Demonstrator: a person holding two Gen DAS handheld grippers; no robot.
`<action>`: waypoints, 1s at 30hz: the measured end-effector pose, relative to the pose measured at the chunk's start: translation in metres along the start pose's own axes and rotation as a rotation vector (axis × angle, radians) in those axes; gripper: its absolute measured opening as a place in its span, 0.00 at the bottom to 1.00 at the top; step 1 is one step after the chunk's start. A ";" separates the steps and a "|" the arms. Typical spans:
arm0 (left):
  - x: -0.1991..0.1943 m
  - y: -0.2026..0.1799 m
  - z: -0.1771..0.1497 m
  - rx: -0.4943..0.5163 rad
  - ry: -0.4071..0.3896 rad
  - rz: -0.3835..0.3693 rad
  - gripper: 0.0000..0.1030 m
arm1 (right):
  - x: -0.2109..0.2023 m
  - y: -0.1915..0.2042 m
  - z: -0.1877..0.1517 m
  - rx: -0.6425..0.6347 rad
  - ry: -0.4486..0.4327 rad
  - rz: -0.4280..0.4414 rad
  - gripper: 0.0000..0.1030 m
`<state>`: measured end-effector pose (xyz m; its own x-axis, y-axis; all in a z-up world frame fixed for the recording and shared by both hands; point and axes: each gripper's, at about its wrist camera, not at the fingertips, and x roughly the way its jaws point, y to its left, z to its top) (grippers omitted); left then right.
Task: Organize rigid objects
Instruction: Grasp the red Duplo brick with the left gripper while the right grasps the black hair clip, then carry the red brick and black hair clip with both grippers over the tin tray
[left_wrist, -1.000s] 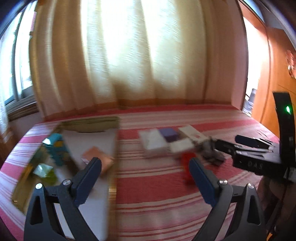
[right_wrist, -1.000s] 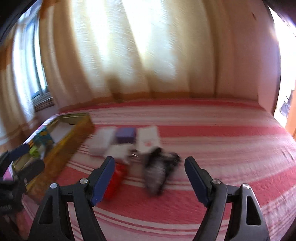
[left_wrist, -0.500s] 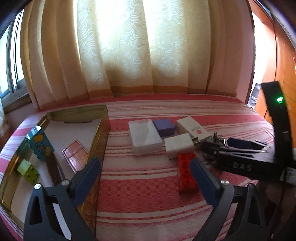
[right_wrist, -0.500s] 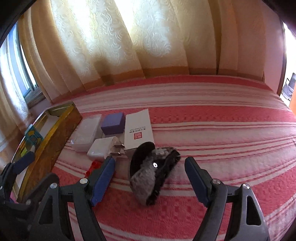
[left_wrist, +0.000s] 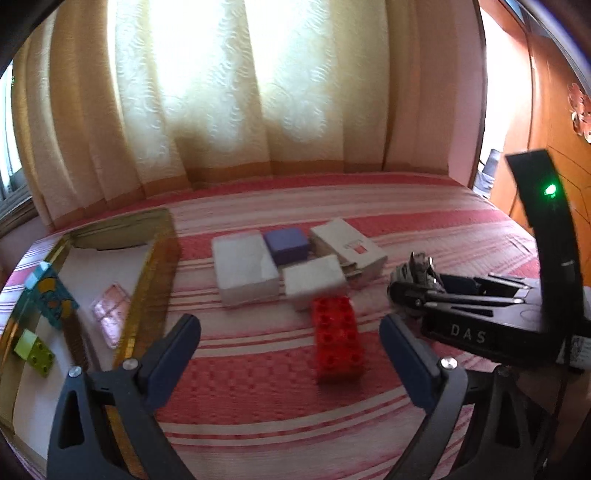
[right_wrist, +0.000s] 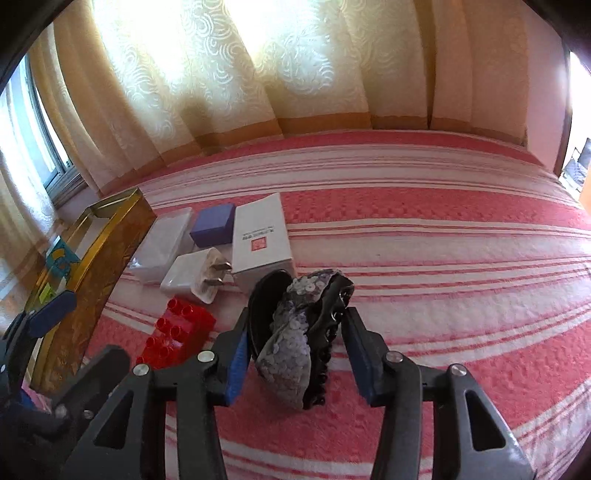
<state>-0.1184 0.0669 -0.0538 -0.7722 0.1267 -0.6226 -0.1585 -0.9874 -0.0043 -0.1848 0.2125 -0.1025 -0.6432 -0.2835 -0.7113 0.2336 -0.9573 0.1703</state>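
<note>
Right gripper (right_wrist: 293, 354) is pinching the sequined hair clip (right_wrist: 295, 332) mid-bedspread beside the white box (right_wrist: 260, 236), left gripper (left_wrist: 288, 347) gaping over the red brick (left_wrist: 336, 341), so lifting it toward the gold tin (right_wrist: 96, 258) looks next.

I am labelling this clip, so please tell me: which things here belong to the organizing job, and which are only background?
Job: gold tin, red brick, white charger, purple box, white box, sequined hair clip between the right gripper fingers, open left gripper.

Background: striped bedspread, curtains.
</note>
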 end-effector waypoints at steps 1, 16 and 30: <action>0.003 -0.002 0.000 0.005 0.016 -0.009 0.96 | -0.003 0.000 -0.001 -0.002 -0.010 -0.009 0.48; 0.046 -0.020 0.005 0.028 0.218 -0.049 0.58 | -0.011 -0.003 -0.002 0.008 -0.051 -0.035 0.49; 0.026 -0.014 0.005 0.012 0.122 -0.083 0.30 | -0.027 -0.002 -0.005 0.006 -0.126 -0.028 0.49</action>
<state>-0.1398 0.0849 -0.0658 -0.6756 0.1946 -0.7111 -0.2266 -0.9727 -0.0510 -0.1640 0.2218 -0.0876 -0.7357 -0.2611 -0.6249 0.2102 -0.9652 0.1557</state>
